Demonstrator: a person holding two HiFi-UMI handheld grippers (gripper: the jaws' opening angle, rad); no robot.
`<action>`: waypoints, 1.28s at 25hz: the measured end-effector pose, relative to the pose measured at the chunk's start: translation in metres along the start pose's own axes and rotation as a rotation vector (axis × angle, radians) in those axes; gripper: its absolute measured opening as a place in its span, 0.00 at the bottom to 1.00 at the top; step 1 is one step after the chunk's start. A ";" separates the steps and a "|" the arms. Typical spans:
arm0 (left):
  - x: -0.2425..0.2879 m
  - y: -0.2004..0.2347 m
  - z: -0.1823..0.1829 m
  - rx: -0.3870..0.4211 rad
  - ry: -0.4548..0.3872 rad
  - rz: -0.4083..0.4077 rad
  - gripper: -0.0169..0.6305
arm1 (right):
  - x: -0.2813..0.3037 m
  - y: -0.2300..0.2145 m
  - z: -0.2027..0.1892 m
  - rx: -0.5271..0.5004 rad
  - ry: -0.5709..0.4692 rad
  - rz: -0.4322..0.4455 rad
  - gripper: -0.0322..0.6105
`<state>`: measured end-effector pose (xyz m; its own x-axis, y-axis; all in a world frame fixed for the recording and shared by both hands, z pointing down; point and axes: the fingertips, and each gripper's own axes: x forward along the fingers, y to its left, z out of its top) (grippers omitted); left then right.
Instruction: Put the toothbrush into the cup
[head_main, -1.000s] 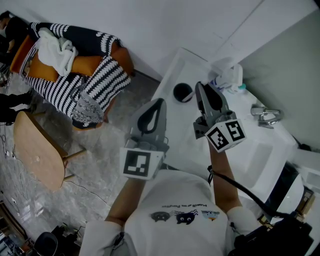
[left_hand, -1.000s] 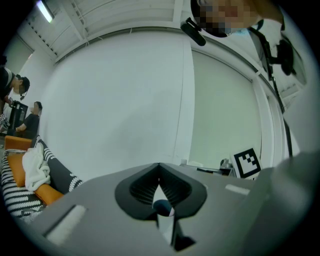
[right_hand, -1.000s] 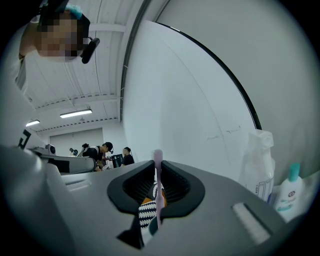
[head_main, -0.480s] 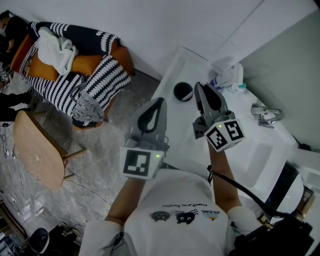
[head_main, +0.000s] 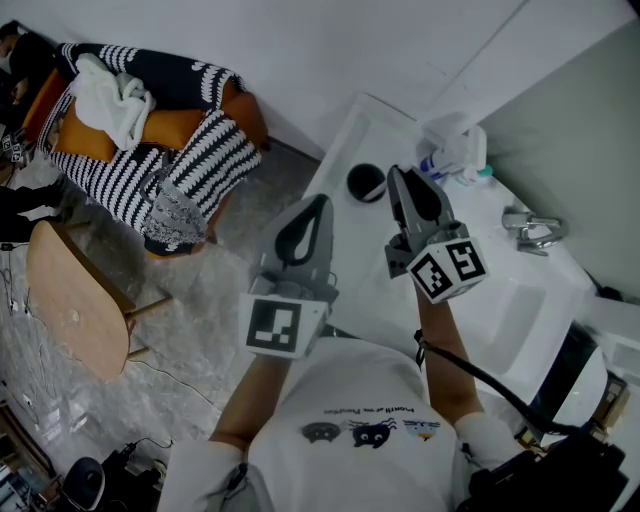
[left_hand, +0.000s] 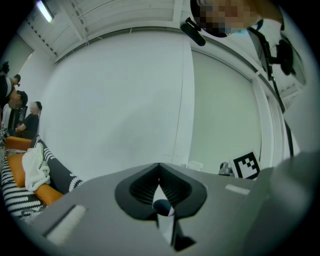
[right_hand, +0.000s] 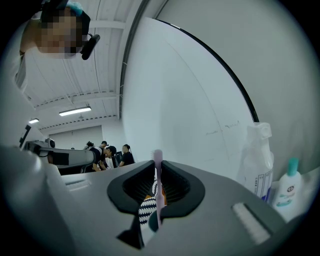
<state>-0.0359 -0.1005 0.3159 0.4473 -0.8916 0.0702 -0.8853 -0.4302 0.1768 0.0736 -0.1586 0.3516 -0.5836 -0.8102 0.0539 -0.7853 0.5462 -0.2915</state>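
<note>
A black cup (head_main: 366, 183) stands on the white counter (head_main: 370, 280), near its far edge. My right gripper (head_main: 398, 173) is held level just right of the cup and short of it. It is shut on a thin pink toothbrush (right_hand: 158, 190), which stands upright between the pads and pokes a little above the jaws. In the head view the toothbrush is hidden by the gripper. My left gripper (head_main: 321, 201) hovers level at the counter's left side, nearer me than the cup, jaws shut with nothing between them (left_hand: 159, 166).
A faucet (head_main: 530, 232) and basin lie to the right. Bottles (head_main: 455, 155) stand at the counter's back; a spray bottle (right_hand: 257, 155) and a blue-capped bottle (right_hand: 286, 192) show ahead right. A striped sofa (head_main: 150, 130) and a wooden stool (head_main: 75, 310) are on the floor at left.
</note>
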 end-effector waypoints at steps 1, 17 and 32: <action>0.000 0.000 0.000 0.000 0.000 0.000 0.03 | 0.000 0.000 0.000 0.000 0.001 -0.001 0.11; 0.002 0.003 -0.003 -0.006 0.002 0.001 0.03 | 0.001 -0.004 -0.010 -0.005 0.018 -0.014 0.12; 0.003 0.004 -0.003 -0.010 0.003 -0.001 0.03 | 0.002 -0.006 -0.018 0.002 0.034 -0.022 0.12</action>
<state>-0.0376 -0.1041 0.3198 0.4484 -0.8909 0.0727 -0.8836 -0.4295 0.1865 0.0730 -0.1598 0.3707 -0.5733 -0.8141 0.0926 -0.7973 0.5283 -0.2919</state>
